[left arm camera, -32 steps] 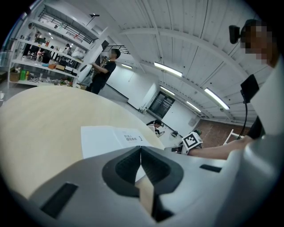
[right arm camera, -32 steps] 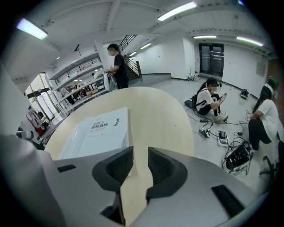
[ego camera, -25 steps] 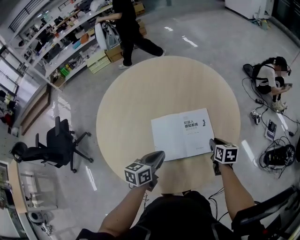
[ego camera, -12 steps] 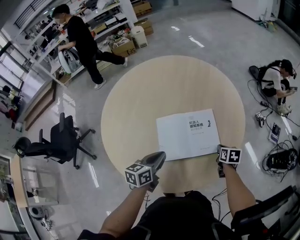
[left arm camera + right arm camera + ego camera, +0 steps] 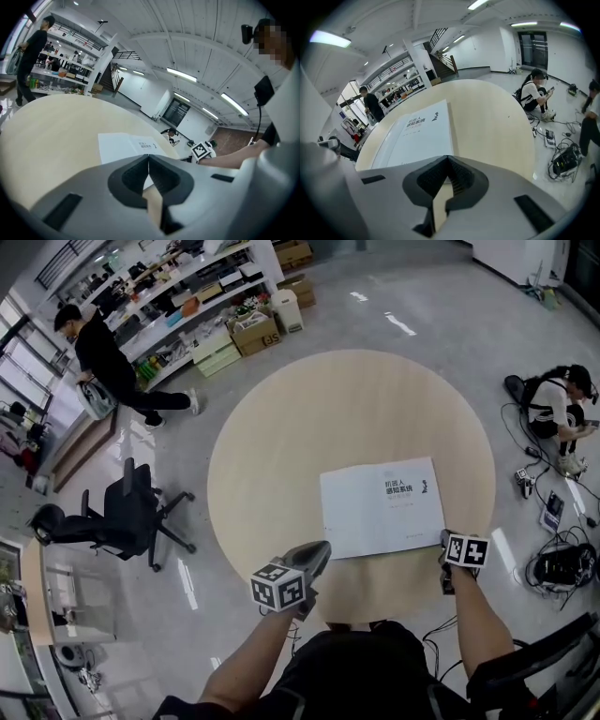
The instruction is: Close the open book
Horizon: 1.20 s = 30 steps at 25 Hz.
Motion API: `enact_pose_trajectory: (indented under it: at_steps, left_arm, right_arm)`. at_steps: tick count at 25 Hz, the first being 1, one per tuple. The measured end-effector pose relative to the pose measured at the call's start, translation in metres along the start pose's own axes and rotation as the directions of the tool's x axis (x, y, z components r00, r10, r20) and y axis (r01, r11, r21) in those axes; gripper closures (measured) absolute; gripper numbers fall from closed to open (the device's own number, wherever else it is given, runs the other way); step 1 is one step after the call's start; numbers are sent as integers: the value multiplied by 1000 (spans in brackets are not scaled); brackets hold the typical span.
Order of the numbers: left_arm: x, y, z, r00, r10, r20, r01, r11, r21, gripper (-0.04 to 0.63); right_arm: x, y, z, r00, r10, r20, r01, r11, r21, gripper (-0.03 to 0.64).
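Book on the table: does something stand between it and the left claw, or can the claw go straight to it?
Nothing visible does. Only bare table lies between the left claw and the near left corner of the book. The right claw sits at the near right corner, off that path.

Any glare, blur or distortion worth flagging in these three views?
Head view: sharp, fisheye curving the round pale wooden table; lamp glare on the glossy grey floor. Left gripper view: dark corners, white ceiling strip lamps bright. Right gripper view: white open book sharp.
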<state>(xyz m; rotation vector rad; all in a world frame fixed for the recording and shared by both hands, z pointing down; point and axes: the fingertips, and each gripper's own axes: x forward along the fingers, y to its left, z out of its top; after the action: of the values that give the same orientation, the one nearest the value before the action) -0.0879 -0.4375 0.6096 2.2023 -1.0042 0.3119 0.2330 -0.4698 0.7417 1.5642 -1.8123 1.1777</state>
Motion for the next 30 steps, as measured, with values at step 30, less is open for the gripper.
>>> enact_pose_trajectory:
  at_steps: [30]
  left_arm:
    - [-53, 38, -6, 993, 82, 90, -72, 991, -114, 601]
  right_arm:
    - [20, 261, -68, 956, 163, -244, -291, 415, -862, 408]
